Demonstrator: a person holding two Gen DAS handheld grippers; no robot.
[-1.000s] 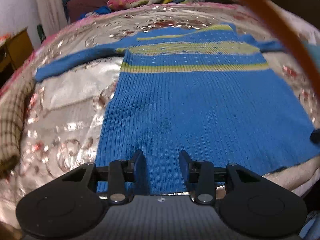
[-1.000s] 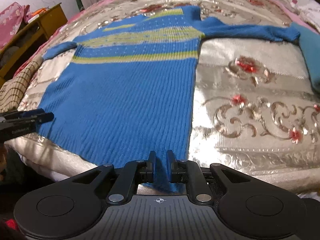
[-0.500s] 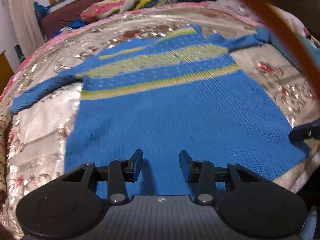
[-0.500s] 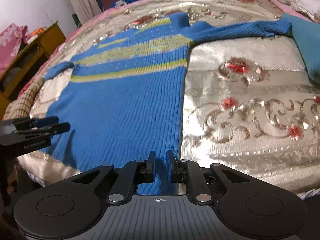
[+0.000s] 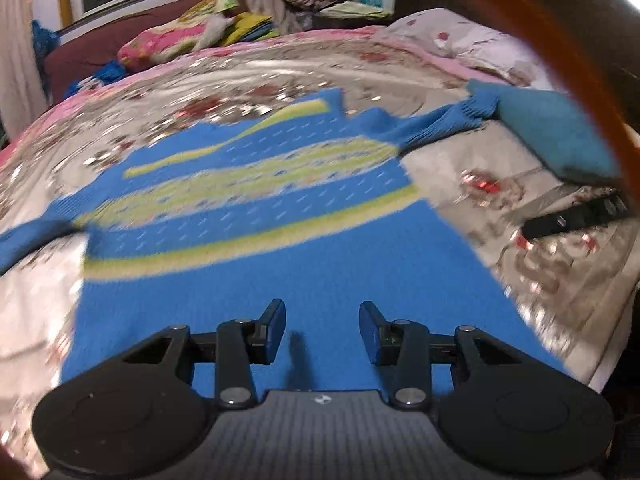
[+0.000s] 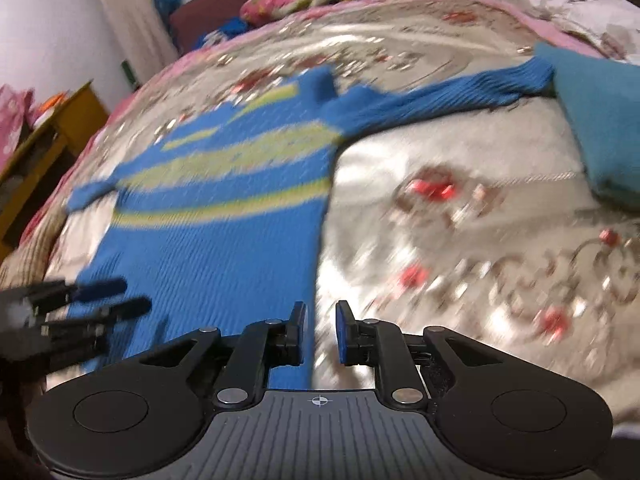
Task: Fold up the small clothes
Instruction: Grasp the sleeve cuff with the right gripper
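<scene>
A small blue knit sweater (image 5: pixel 280 264) with yellow-green stripes lies flat on the silver patterned bedspread (image 5: pixel 560 264), sleeves spread out to both sides. It also shows in the right wrist view (image 6: pixel 224 248). My left gripper (image 5: pixel 322 330) is open and empty, hovering over the sweater's lower part. My right gripper (image 6: pixel 319 330) is slightly open and empty, above the sweater's right side edge near the hem. The right gripper shows in the left wrist view (image 5: pixel 576 216) at right, the left gripper in the right wrist view (image 6: pixel 80 312) at lower left. Both views are motion-blurred.
A teal folded cloth (image 5: pixel 556 136) lies by the right sleeve's cuff. Pillows and piled cloths (image 5: pixel 180 40) sit at the bed's far side. A checked cloth (image 6: pixel 32 248) lies at the bed's left edge, with a yellow wooden table (image 6: pixel 48 136) beyond.
My right gripper has opened and let go of the sweater's hem. Both grippers have moved forward over the bed, and the views have tilted up.
</scene>
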